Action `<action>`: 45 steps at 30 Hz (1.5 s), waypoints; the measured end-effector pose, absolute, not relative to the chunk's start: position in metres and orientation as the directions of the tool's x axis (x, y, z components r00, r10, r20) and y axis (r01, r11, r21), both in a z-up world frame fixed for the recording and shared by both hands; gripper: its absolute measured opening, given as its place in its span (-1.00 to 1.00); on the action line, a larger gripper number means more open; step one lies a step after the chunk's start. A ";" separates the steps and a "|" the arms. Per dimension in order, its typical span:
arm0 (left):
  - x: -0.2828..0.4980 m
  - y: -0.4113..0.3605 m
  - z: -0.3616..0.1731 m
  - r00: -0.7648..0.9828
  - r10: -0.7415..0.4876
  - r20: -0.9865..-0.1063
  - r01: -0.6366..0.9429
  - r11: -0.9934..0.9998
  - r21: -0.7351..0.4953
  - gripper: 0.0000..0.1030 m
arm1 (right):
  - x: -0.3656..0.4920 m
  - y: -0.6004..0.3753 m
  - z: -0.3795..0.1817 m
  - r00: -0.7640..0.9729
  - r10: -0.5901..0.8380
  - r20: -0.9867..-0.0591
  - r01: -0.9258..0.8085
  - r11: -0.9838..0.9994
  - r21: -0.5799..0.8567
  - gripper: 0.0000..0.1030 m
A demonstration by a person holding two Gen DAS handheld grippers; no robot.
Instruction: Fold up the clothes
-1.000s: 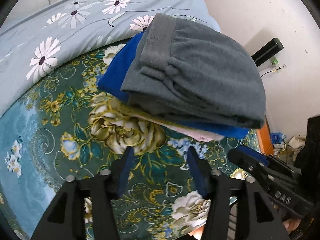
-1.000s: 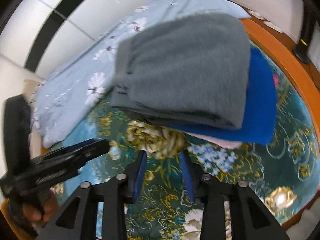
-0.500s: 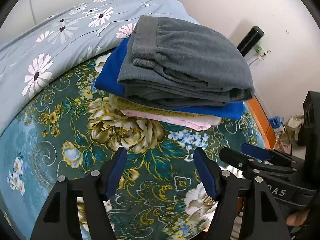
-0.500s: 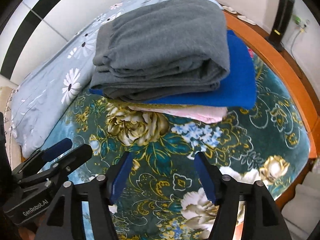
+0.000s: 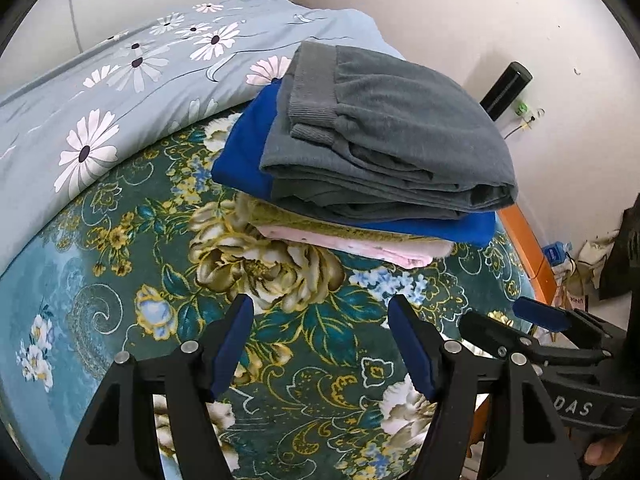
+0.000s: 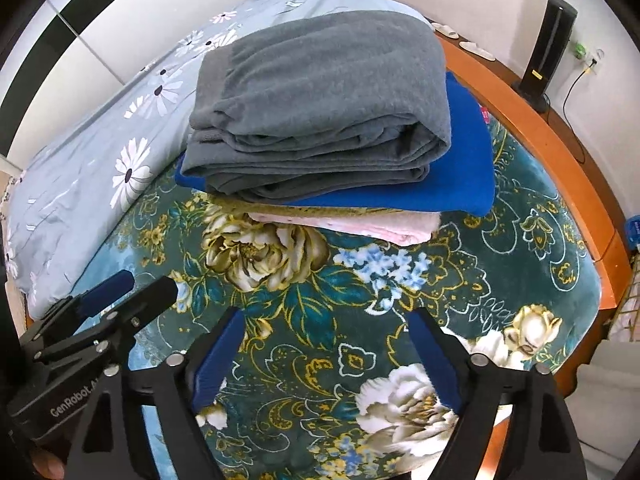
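Grey garment (image 5: 384, 136) topped the folded stack, square for stability.
Left gripper (image 5: 322, 344) gaped empty; right gripper (image 6: 326, 352) was opening, nothing between.

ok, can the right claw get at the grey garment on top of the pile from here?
Probably yes. The right claw is empty with its jaws opening, and only bare floral blanket lies between it and the grey garment topping the pile.

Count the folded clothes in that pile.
4: grey garment on top, blue one beneath, thin olive layer, pink one lowest. More may be hidden.
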State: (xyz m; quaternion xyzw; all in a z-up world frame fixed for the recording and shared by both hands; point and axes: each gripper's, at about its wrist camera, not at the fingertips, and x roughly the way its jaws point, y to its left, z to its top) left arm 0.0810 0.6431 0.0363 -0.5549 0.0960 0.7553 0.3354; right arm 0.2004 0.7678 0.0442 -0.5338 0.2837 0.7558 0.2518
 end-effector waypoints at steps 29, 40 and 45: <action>0.075 0.640 0.035 -0.166 0.378 -0.911 -0.565 -0.793 -0.226 0.73 | 0.203 0.770 0.055 -0.362 0.113 -0.925 -0.654 -0.738 0.166 1.00; 0.069 0.651 0.041 -0.204 0.344 -0.917 -0.551 -0.814 -0.183 0.73 | 0.202 0.772 0.056 -0.382 0.113 -0.917 -0.636 -0.752 0.173 1.00; 0.068 0.657 0.043 -0.212 0.329 -0.920 -0.545 -0.821 -0.168 0.73 | 0.203 0.775 0.056 -0.388 0.113 -0.915 -0.636 -0.751 0.177 1.00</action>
